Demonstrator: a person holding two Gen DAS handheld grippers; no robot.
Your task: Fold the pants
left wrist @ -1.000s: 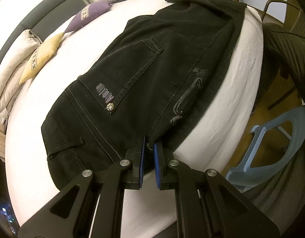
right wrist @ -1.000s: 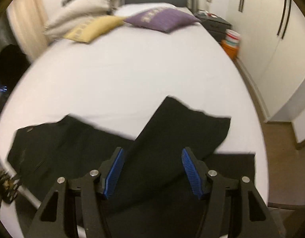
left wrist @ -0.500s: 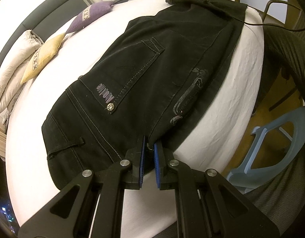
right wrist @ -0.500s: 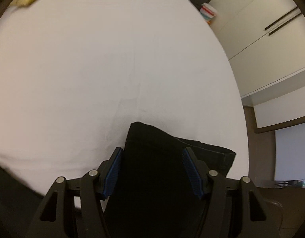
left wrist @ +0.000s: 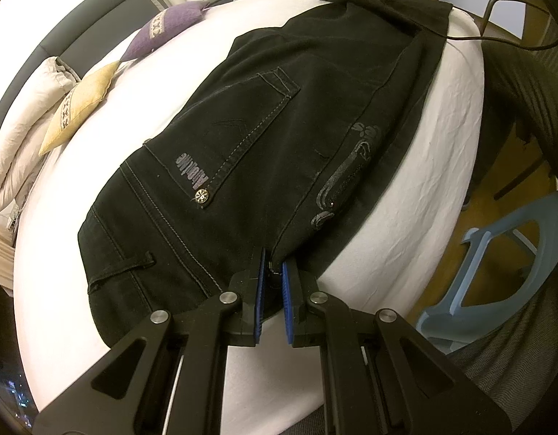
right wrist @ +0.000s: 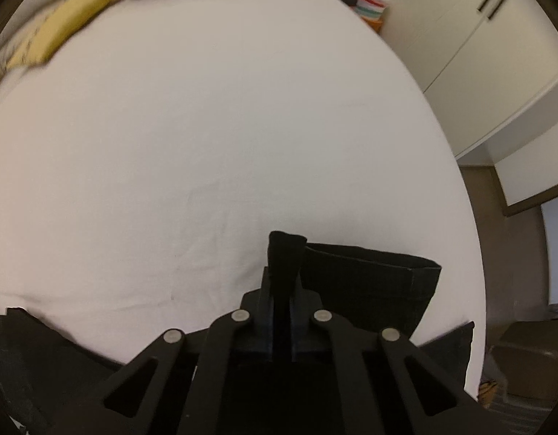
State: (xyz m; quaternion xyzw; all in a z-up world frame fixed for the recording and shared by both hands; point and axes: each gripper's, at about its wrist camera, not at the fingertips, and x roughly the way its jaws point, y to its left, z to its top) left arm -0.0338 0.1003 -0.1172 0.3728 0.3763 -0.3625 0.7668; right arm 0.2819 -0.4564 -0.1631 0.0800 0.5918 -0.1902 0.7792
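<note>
Black pants (left wrist: 279, 137), back side up, spread flat across white bed (left wrist: 442, 181); stitched pocket with metal button, grey embroidery near seam. Waist edge pinched at near end; leg hem (right wrist: 369, 279) bunched up, pinched at far end.

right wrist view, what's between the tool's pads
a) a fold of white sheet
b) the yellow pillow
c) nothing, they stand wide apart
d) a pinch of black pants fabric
d: in the right wrist view the right tool is closing on a bunched ridge of the black pants, which sticks up between the pads above the white sheet.
</note>
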